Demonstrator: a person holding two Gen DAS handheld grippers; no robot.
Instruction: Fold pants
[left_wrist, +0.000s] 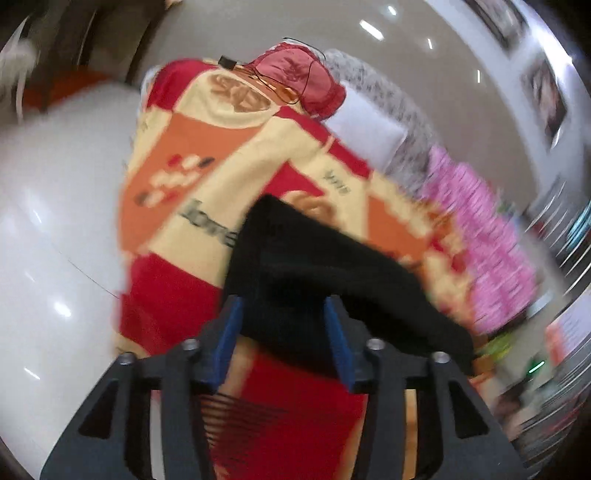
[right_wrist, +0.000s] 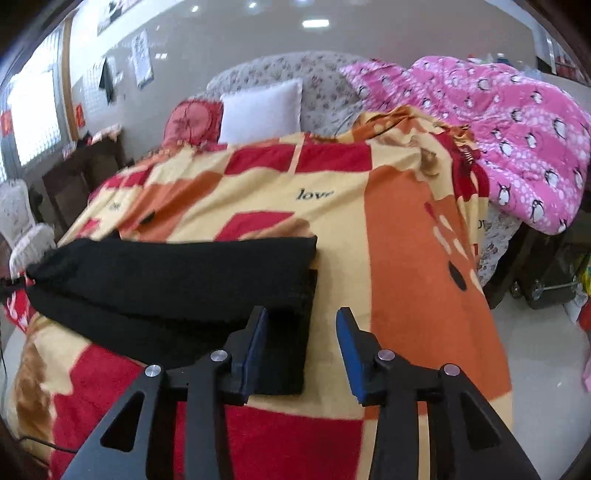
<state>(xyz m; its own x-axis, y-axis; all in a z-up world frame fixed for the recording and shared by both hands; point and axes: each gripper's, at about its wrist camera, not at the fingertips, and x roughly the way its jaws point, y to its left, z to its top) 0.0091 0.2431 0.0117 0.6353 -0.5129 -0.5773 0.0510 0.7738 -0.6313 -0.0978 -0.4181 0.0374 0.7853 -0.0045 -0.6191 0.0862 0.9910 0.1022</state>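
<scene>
Looking over my work surface, I see a bed covered by a blanket (right_wrist: 388, 229) in red, orange and cream blocks with "love" printed on it. At its head sit a white pillow (right_wrist: 260, 112) and a red cushion (right_wrist: 194, 122), backed by a floral headboard (right_wrist: 317, 85). A pink quilt (right_wrist: 517, 136) with penguins is heaped along the far right side, its edge overlapping the blanket. Glossy pale floor (left_wrist: 55, 221) surrounds the bed; in the right wrist view a bright window (right_wrist: 35, 114) and papers on the wall show at left, dark furniture below them.

The pants (right_wrist: 166, 291), black, lie folded on the blanket toward its foot, running across the bed.

My right gripper (right_wrist: 301, 317) has its jaws apart above the pants' near corner, the left blue pad over the cloth, nothing pinched. My left gripper (left_wrist: 282, 306) is also parted, with the pants' other end (left_wrist: 314, 266) between and beyond its pads; that view is blurred, and I cannot tell whether the pads touch the fabric.
</scene>
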